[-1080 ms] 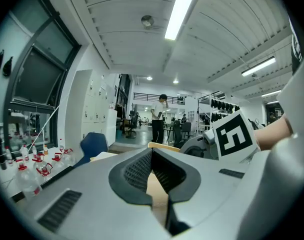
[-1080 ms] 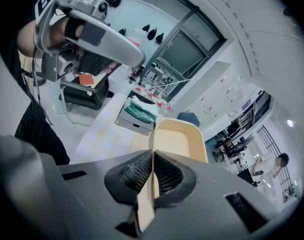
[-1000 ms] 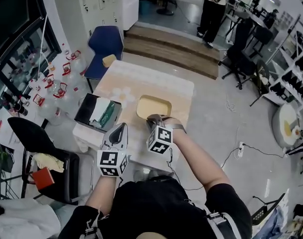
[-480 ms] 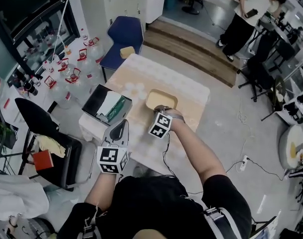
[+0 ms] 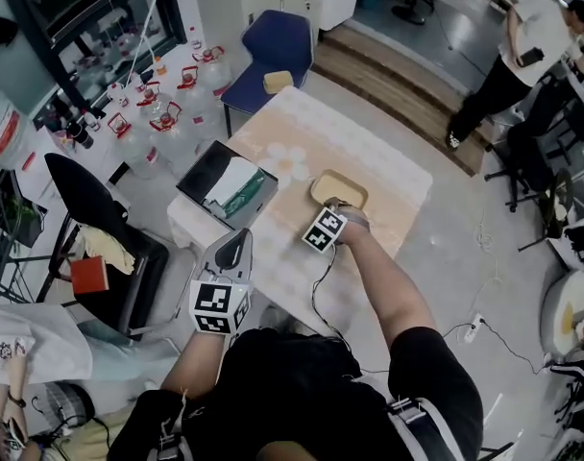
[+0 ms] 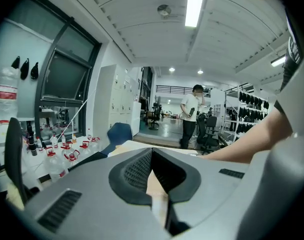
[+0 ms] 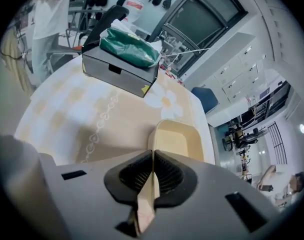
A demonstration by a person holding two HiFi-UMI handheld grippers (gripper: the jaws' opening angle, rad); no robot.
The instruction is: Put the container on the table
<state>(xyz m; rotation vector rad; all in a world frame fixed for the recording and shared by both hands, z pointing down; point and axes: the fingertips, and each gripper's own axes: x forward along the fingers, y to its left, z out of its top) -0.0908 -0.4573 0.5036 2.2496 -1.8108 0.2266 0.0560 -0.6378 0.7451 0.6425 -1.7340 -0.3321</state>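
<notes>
Container, shallow and beige, is down at the flowered table, its near rim pinched in the right tongs. To its left stands a dark box holding something green. Left tongs hover clenched and empty by the table's near edge.

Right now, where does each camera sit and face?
Head view: on the head, facing steeply down at the table; torso, left tongs, right tongs show.
Left gripper view: on left tongs, facing level across the room; right forearm shows.
Right gripper view: on right tongs, facing down at the pinched container.
Shared with head view: container, box.
</notes>
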